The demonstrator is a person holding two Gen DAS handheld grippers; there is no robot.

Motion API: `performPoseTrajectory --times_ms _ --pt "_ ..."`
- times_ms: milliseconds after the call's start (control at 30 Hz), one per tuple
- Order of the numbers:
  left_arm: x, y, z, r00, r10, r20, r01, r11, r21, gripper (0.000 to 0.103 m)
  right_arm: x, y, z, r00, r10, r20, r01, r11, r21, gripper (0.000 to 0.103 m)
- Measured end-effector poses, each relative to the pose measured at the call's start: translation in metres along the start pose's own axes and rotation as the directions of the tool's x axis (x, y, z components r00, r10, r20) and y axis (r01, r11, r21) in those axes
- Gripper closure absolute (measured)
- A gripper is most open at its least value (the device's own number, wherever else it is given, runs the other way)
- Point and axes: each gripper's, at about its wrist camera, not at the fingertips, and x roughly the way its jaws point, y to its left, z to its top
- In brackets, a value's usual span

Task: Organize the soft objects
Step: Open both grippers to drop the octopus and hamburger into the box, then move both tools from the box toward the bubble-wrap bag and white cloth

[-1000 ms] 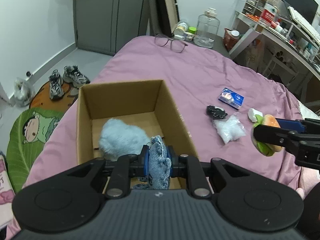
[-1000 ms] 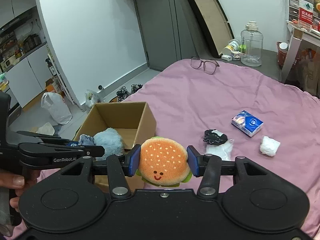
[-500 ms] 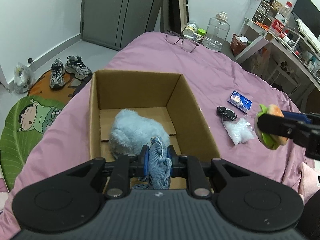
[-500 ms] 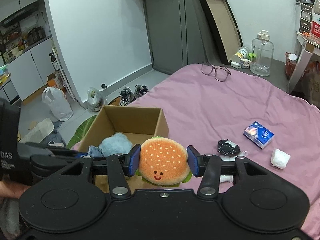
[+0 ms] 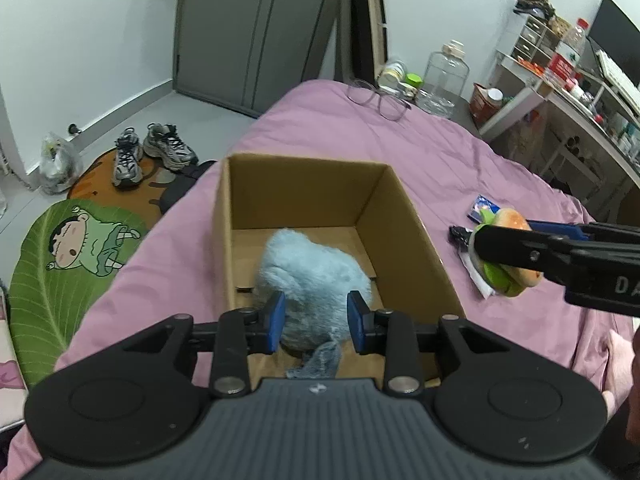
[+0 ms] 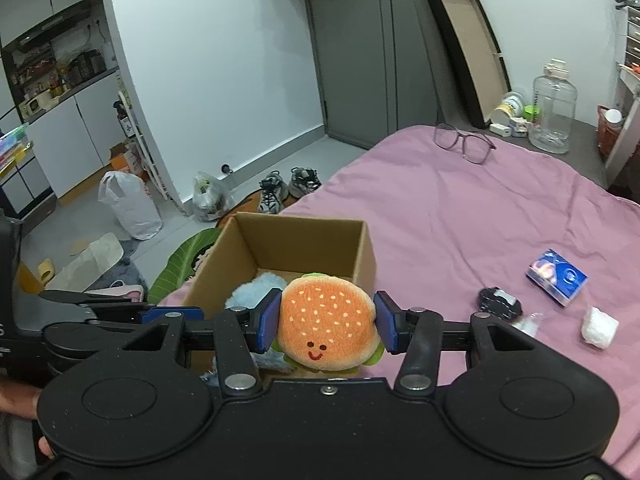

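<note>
An open cardboard box (image 5: 404, 220) (image 6: 362, 248) sits on the pink bed. A fluffy light-blue plush (image 5: 316, 276) (image 6: 256, 286) lies inside it. My left gripper (image 5: 316, 320) is open above the box's near end; a blue knitted cloth (image 5: 320, 360) lies loose below its jaws in the box. My right gripper (image 6: 326, 326) is shut on an orange burger plush (image 6: 326, 316), held just right of the box; it also shows in the left wrist view (image 5: 508, 256).
On the bed to the right lie a blue tissue pack (image 6: 558, 276), a black item (image 6: 500, 302), a clear bag (image 5: 478, 276) and a white wad (image 6: 598, 326). Glasses (image 6: 464, 142) lie at the far end. Shoes (image 5: 152, 152) and a mat are on the floor to the left.
My left gripper has opened and let go of the blue knitted cloth, which dropped into the box. My right gripper has carried the burger plush closer to the box.
</note>
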Motion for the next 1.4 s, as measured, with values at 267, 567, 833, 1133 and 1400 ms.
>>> performPoseTrajectory --times_ms 267,567,833,1133,1400 --pt "-0.013 0.008 0.004 1.000 0.027 0.004 -0.027 1.000 -0.004 0.071 0.009 0.010 -0.003 0.998 0.044 -0.035 -0.044 0.999 0.000 0.048" --pt "-0.023 0.011 0.005 0.999 0.050 0.012 -0.050 0.998 -0.050 0.041 -0.003 -0.005 -0.005 0.999 0.026 -0.026 -0.024 0.998 0.055 0.034" --pt "-0.039 0.007 0.010 0.997 0.073 0.032 -0.070 0.992 -0.105 0.016 -0.027 -0.016 -0.007 0.999 0.042 -0.005 -0.041 0.997 0.063 0.013" --pt "-0.071 -0.003 0.011 0.993 0.098 0.071 -0.092 0.992 -0.086 0.000 -0.055 -0.019 -0.009 0.999 0.047 0.016 -0.047 0.998 0.039 0.000" --pt "-0.100 -0.012 0.001 0.988 0.112 0.108 -0.109 0.994 -0.034 0.000 -0.091 -0.024 -0.013 0.997 0.058 0.052 -0.061 0.996 0.060 0.000"
